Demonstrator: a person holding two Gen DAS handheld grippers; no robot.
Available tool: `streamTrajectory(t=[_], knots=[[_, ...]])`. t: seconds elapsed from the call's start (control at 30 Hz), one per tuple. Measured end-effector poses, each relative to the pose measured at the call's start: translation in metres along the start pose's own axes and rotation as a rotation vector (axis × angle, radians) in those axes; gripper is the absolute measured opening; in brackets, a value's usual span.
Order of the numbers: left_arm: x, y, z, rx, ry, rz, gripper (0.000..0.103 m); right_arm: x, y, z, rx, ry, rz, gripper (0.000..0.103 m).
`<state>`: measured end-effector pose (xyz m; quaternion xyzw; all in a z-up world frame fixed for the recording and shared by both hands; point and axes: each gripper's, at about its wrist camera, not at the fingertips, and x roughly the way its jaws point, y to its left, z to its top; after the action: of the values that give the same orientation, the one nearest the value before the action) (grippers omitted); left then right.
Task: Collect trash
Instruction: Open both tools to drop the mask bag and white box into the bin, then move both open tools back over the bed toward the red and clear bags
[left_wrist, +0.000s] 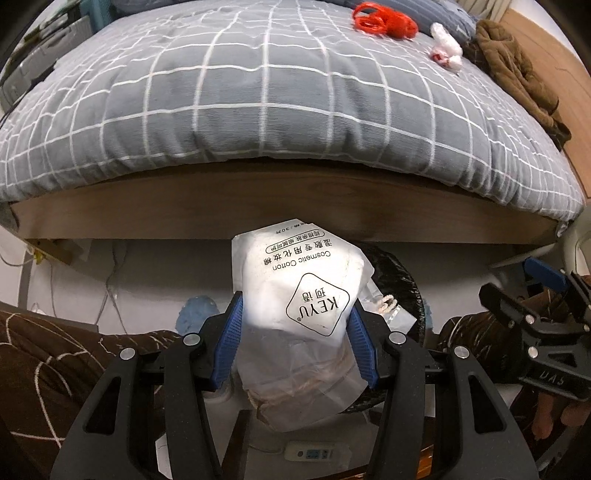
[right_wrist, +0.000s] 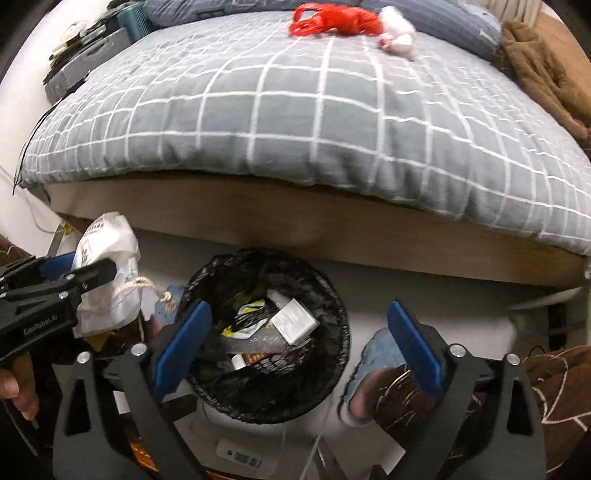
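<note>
Bed (left_wrist: 258, 103): fills the far side of both views, above and behind the bin; grey checked quilt.
Bin (right_wrist: 266, 332): black-lined, on the floor in front of the bed, part full of wrappers and a small white box.
Pouch (left_wrist: 295, 295): white cotton-pad bag with a drawstring, up in the air just to the left of the bin and level with its rim or higher; from the left wrist view the bin rim shows behind and right of it.
Left gripper (left_wrist: 295, 343): jaws clenched on the pouch, one blue pad on each side of its middle; the top of the bag sticks out past the pads and the clear bottom hangs below them.
Right gripper (right_wrist: 299, 343): jaws released and wide, nothing between them; it hangs right over the bin, the mouth framed between the pads.
Red bag (right_wrist: 332, 18): on the bed, far behind the bin, still to be collected.
White wad (right_wrist: 399, 29): crumpled, just right of the red bag on the bed, also still out.
Risk, miss: I judge the pouch is not yet over the bin mouth; let go here and it would likely land on the floor left of the bin.
Risk, snag: the drawstring dangles toward the rim and could catch on the liner or a jaw.
Risk, clash: both grippers crowd the bin, so moving the pouch across could knock them together.
</note>
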<state>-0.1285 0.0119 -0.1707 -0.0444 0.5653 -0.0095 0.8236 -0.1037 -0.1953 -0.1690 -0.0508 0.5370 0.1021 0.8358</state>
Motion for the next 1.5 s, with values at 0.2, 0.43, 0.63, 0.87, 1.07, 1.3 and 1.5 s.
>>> streamTrajectory(t=[0.2,0.43,0.63,0.87,1.07,1.3,1.5], knots=[[0.006,-0.024,0.000,0.037,0.012,-0.027,0.052,-0.005,-0.029,-0.006,0.055,-0.017,-0.036,0.095],[0.015,-0.046,-0.001,0.078,0.033,-0.049,0.052,-0.007,-0.055,-0.009,0.113,-0.027,-0.062,0.095],[0.018,-0.058,-0.002,0.099,0.035,-0.055,0.053,-0.010,-0.063,-0.011,0.138,-0.032,-0.070,0.095],[0.015,-0.059,-0.004,0.110,0.010,-0.019,0.071,-0.012,-0.061,-0.010,0.139,-0.042,-0.073,0.095],[0.006,-0.062,0.004,0.122,-0.041,0.018,0.090,-0.016,-0.061,-0.005,0.135,-0.069,-0.075,0.095],[-0.012,-0.059,0.021,0.106,-0.116,0.028,0.097,-0.027,-0.059,0.010,0.108,-0.132,-0.088,0.095],[-0.031,-0.061,0.043,0.117,-0.203,0.038,0.097,-0.040,-0.057,0.027,0.092,-0.222,-0.111,0.095]])
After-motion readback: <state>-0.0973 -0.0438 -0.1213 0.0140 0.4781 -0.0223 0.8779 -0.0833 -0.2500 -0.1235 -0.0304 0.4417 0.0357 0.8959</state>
